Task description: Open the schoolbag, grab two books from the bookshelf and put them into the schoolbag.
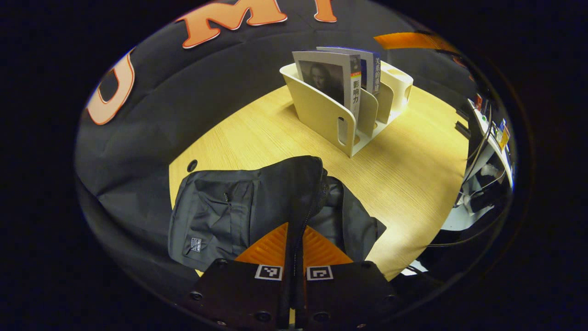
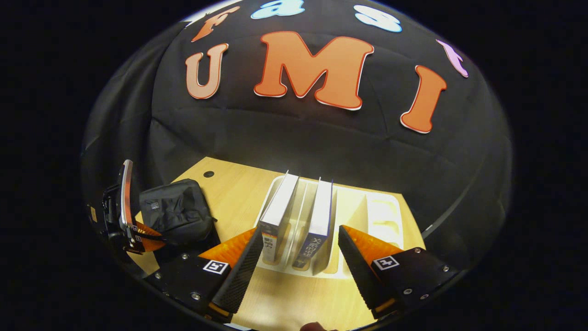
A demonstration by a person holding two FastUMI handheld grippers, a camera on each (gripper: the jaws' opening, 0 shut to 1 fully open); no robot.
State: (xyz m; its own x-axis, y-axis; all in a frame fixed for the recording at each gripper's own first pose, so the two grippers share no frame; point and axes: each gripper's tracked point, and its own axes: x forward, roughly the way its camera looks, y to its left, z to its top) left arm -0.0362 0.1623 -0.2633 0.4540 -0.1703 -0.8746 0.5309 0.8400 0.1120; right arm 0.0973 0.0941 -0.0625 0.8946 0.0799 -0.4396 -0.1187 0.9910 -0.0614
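— Where's the left claw (image 1: 294, 257)?
— Low over the schoolbag (image 1: 220, 216), clenched on a raised fold of its black fabric, which stands up between the two fingers. The bag lies on the desk (image 1: 404, 170) right under and ahead of that claw.

— And the right claw (image 2: 296, 266)?
— Released, fingers spread wide, with both books just ahead of the gap. The left book (image 2: 278, 211) stands close by its left finger; the right book (image 2: 319, 216) sits nearer the middle. Both stand upright in the bookshelf (image 2: 381, 216).

— Anything else?
— In the right gripper view, the schoolbag and the left claw lie far off to its left.
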